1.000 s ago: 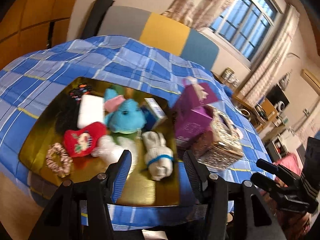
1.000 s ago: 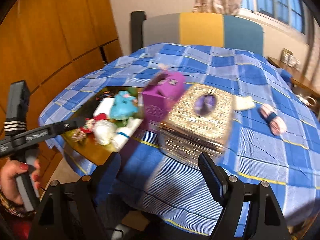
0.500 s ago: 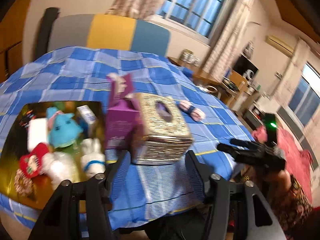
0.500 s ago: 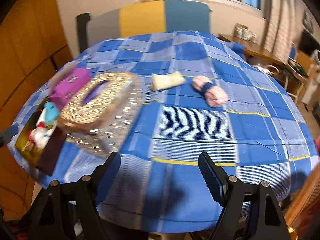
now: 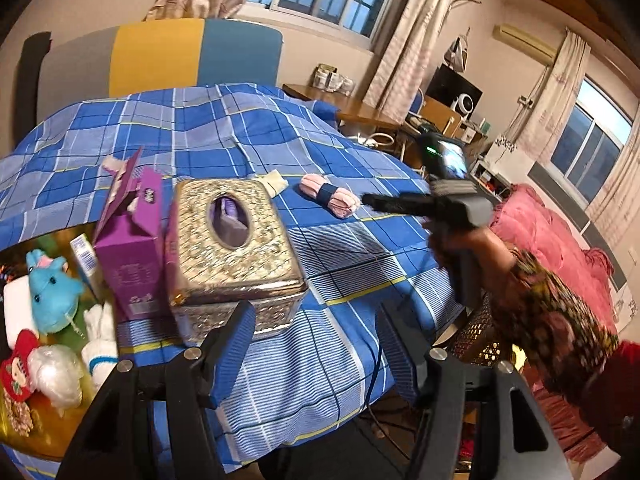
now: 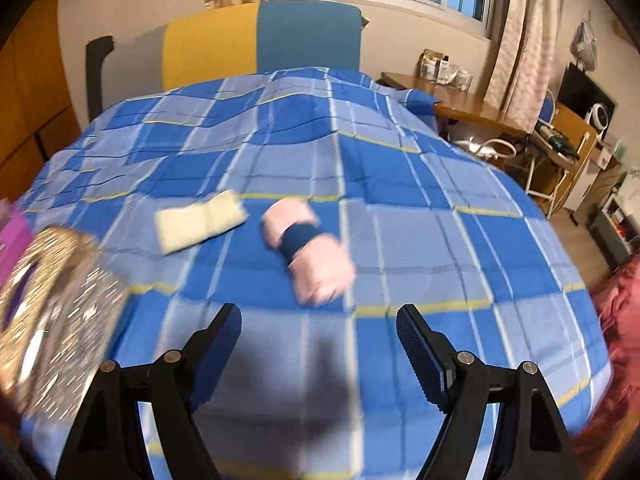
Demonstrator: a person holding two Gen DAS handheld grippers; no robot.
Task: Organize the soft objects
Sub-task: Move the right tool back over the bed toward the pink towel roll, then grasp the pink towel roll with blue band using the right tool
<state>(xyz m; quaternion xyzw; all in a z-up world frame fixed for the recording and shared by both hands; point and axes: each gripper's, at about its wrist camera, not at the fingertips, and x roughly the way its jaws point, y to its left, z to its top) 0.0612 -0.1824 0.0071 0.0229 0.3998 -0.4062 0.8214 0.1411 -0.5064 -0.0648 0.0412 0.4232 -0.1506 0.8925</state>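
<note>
A pink rolled towel with a dark blue band point(image 6: 308, 248) lies on the blue checked tablecloth, a folded cream cloth point(image 6: 200, 220) to its left. My right gripper point(image 6: 318, 316) hovers just short of the pink roll, open and empty. In the left wrist view the same roll point(image 5: 330, 196) and cream cloth point(image 5: 274, 182) lie beyond a glittery tissue box point(image 5: 236, 252). My left gripper point(image 5: 314, 316) is empty, its jaws opening. A gold tray point(image 5: 52, 432) at far left holds a blue plush point(image 5: 52, 292), a white sock roll point(image 5: 100, 344) and other soft items.
A purple carton point(image 5: 128, 248) stands between the tray and the tissue box point(image 6: 52, 308). A grey, yellow and blue chair back point(image 6: 260, 40) rises behind the table. To the right are a wooden desk point(image 6: 472, 108) and a pink bedcover point(image 5: 560, 248). A patterned sleeve point(image 5: 552, 312) carries the right gripper.
Both views have swung right: the left from the tray to the tissue box, the right from the tissue box to the pink roll, now closer. The left jaws stand wider.
</note>
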